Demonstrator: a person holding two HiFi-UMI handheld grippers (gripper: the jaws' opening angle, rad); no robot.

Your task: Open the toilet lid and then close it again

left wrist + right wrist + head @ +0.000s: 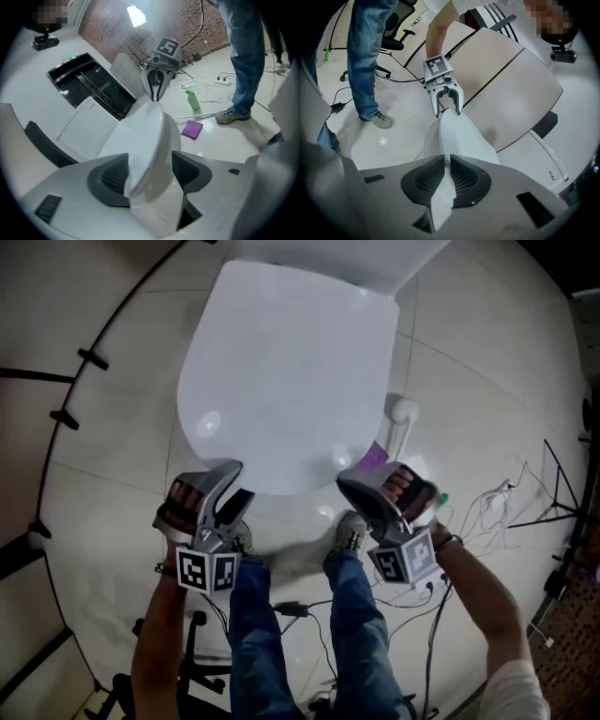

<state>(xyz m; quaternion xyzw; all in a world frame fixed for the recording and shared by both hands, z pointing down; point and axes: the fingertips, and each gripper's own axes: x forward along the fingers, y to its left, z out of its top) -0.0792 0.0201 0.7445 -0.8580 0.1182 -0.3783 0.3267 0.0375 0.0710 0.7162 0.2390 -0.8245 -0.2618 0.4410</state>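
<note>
**Both grippers at the front rim of the toilet lid**

In the head view the white toilet lid (281,381) fills the upper middle of the frame and appears to lie down over the bowl. Its rounded front rim points toward the bottom of the picture. The left gripper (232,486) is at the lower left of that rim and the right gripper (352,486) at the lower right. The person's legs (262,634) in jeans stand between and below them.

In the left gripper view the left gripper (150,171) has its jaws spread wide. The edge of the toilet lid (150,136) runs down the middle of the frame and passes between the two dark pads. It sits closer to the pad on the left, with open space before the pad on the right. The right gripper (157,82) shows at the lid's far end, upper centre.

In the right gripper view the right gripper (446,168) has its jaws pressed almost together, with only a thin slit between the pads. The toilet lid (461,136) narrows down the frame and comes right up to the jaw tips. Whether its edge is caught in the slit cannot be told. At the lid's far end the left gripper (446,98) stands with its jaws astride the rim.

A purple cloth (372,456) lies on the floor (122,446) just beside the bowl, near the right gripper, with a green bottle (192,101) beyond it.
</note>
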